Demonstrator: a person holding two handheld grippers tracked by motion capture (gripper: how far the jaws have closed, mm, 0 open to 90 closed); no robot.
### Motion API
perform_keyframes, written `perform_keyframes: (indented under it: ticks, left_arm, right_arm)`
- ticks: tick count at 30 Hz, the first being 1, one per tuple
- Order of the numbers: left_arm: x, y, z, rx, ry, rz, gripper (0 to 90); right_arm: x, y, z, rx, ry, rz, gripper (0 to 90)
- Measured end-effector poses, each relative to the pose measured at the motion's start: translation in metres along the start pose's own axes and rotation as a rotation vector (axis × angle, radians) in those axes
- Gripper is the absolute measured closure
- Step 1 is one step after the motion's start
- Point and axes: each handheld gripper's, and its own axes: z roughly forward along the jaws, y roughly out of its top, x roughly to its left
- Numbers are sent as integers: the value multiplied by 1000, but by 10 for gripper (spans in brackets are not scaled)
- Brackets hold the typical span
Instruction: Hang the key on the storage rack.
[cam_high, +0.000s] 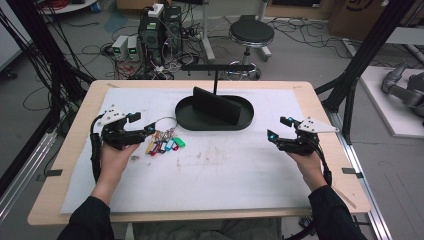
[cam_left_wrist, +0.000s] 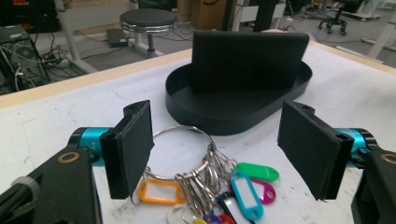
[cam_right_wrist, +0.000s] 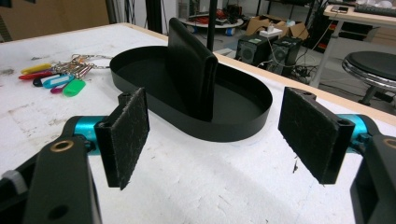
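A big metal ring (cam_high: 166, 123) with several coloured key tags (cam_high: 165, 145) lies on the white mat, left of centre. My left gripper (cam_high: 150, 130) hovers right at the bunch, open, its pads either side of the key ring (cam_left_wrist: 180, 154) and its tags (cam_left_wrist: 243, 189) in the left gripper view. A black oval tray (cam_high: 240, 121) with an upright black stand (cam_high: 216, 107) sits at the mat's far middle. My right gripper (cam_high: 277, 130) is open with nothing between its pads, to the right of the oval tray (cam_right_wrist: 243, 126); the key bunch (cam_right_wrist: 60, 77) lies far off at the left of the right gripper view.
The white mat (cam_high: 210, 170) covers a wooden table (cam_high: 60, 165). A round stool (cam_high: 251, 34), computer boxes (cam_high: 160, 30) and cables stand on the floor beyond the far edge. Black frame posts (cam_high: 350, 85) rise at the right side.
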Motion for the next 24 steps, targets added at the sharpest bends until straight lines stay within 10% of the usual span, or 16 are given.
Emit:
perform_keyframes:
  ticks: [24]
  left_arm:
    - [34,1,59,106,114,-29,527]
  right_arm:
    - [-2,-1,2,6,12,1,252]
